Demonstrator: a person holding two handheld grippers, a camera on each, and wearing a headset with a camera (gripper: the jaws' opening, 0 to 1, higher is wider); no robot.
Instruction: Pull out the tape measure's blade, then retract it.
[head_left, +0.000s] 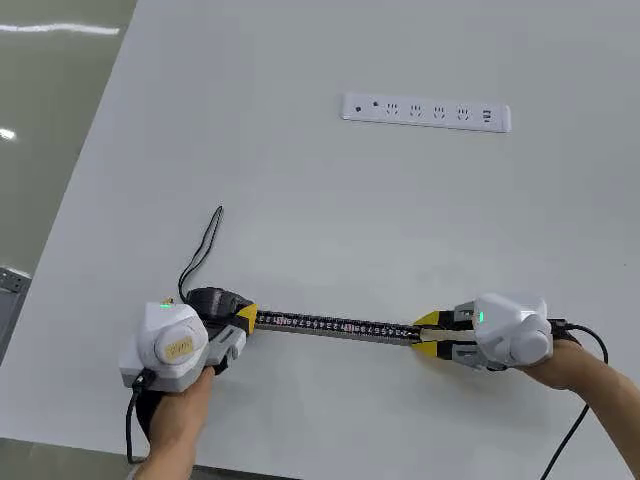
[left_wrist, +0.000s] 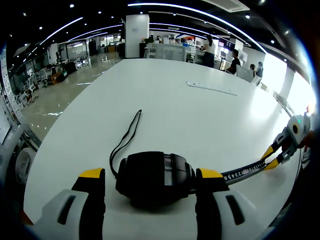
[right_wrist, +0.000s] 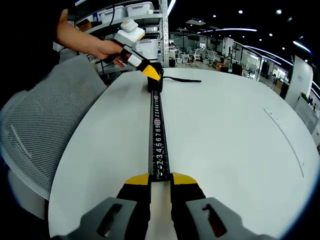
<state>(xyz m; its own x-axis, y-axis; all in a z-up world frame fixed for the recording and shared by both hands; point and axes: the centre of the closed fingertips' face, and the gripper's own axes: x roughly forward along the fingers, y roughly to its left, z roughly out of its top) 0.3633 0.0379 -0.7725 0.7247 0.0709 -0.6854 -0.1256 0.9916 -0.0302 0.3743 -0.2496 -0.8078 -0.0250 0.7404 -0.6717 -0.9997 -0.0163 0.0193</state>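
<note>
1. Currently, the tape measure (head_left: 215, 303) (left_wrist: 155, 177) (right_wrist: 155, 82): black case, resting on the white desk (head_left: 300, 200) near its front edge, at the person's left.
2. Left hand-held gripper (head_left: 232, 318) (left_wrist: 151, 175) (right_wrist: 150, 72): yellow-tipped jaws clamped on the case, one on each side; held from below by the left hand (head_left: 175, 410).
3. Blade (head_left: 335, 326) (left_wrist: 245, 171) (right_wrist: 158, 140): drawn out of the case, running straight and low over the desk towards the right, printed numbers facing up.
4. Right hand-held gripper (head_left: 425, 334) (left_wrist: 272, 157) (right_wrist: 160, 179): yellow-tipped jaws pinched together on the free end of the blade; held by the right hand (head_left: 560, 365).
5. Strap (head_left: 200, 255) (left_wrist: 127, 135) (right_wrist: 182, 79): thin black loop lying on the desk, leading from the case away from the person.
6. Power strip (head_left: 425, 111) (left_wrist: 211, 88): white, flat on the desk, well apart from the tape measure, on the far side.
7. Mesh chair back (right_wrist: 45, 125): grey, just beside the desk edge in the right gripper view.
</note>
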